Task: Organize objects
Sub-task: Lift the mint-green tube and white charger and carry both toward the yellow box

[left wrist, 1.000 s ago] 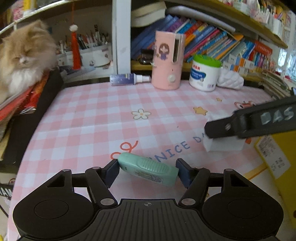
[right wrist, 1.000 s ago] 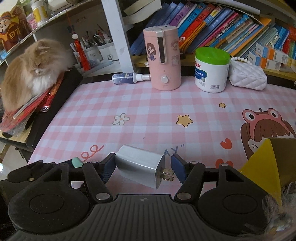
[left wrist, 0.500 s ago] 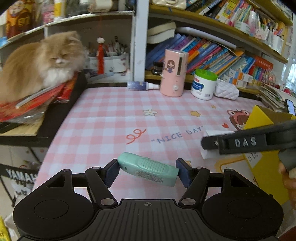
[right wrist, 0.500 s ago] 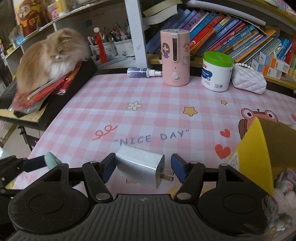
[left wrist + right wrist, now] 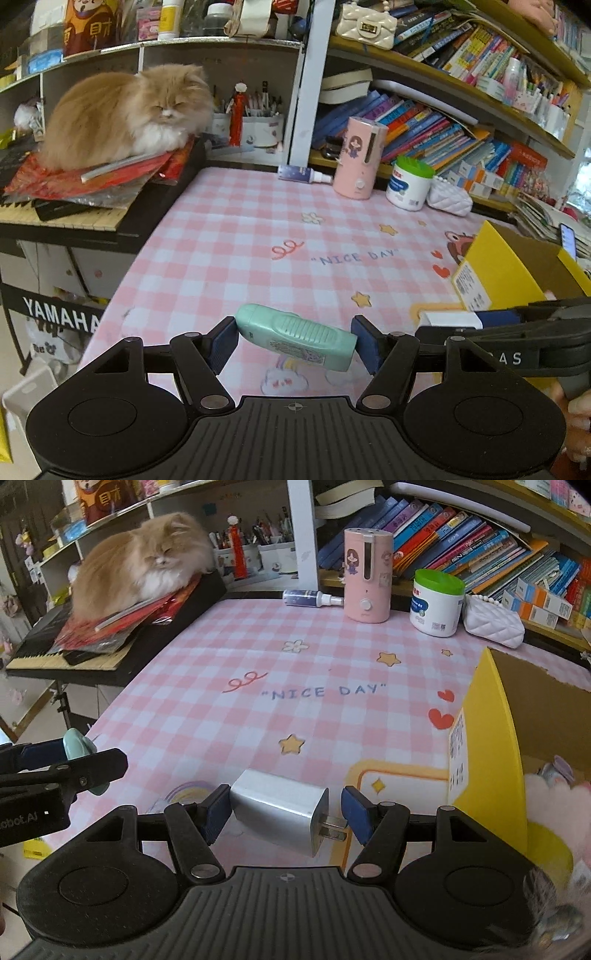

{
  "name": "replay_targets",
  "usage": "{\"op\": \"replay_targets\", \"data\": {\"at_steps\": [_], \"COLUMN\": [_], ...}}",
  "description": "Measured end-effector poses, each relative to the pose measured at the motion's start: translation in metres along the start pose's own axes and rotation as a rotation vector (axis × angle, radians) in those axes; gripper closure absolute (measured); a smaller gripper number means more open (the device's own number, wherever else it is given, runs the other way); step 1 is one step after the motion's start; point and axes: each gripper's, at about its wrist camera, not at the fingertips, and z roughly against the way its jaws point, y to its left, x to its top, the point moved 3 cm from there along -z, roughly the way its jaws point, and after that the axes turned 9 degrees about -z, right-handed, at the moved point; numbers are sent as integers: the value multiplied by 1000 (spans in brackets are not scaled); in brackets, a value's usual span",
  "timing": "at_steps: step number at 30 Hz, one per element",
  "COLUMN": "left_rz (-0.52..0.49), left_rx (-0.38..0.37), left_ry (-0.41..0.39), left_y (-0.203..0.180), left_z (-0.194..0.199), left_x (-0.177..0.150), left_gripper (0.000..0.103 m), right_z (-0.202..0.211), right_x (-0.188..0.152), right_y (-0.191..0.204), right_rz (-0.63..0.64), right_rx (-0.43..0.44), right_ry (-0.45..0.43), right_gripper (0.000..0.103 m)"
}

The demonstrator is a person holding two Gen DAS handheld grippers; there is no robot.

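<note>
A mint-green ribbed bottle (image 5: 295, 334) lies crosswise between the blue pads of my left gripper (image 5: 295, 342), which is shut on it above the pink checked tablecloth (image 5: 236, 236). My right gripper (image 5: 286, 814) is shut on a white charger plug (image 5: 275, 808), prongs toward the right pad, held over the cloth's near edge. In the right wrist view the bottle's end (image 5: 75, 743) shows at far left. In the left wrist view the charger (image 5: 450, 319) shows at the right. An open yellow cardboard box (image 5: 487, 738) stands just right of the right gripper.
A cat (image 5: 125, 114) rests on red papers atop a keyboard (image 5: 62, 657) left of the table. At the back stand a spray bottle (image 5: 310, 598), a pink humidifier (image 5: 367, 576), a green-lidded jar (image 5: 437, 603) and a white quilted pouch (image 5: 493, 620). Bookshelves rise behind them.
Both grippers have drawn back toward the table's near edge and risen a little, each keeping its object. The yellow box has come into view on the right.
</note>
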Motion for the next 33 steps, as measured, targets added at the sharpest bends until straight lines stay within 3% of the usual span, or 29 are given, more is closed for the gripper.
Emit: {"op": "replay_targets", "data": {"at_steps": [12, 26, 33], "left_rz": [9, 9, -14], "left_rx": [-44, -18, -42], "left_ry": [-4, -19, -3], "left_y": [-6, -5, -9], "left_z": [49, 107, 123], "left_x": [-40, -75, -94], "left_gripper": [36, 36, 36], "right_z": [36, 70, 87], "right_x": [-42, -90, -118], "right_y": [9, 38, 48], "right_rz": [-41, -27, -31], "right_rx": [-24, -20, -14], "right_ry": [1, 13, 17], "right_gripper": [40, 40, 40]}}
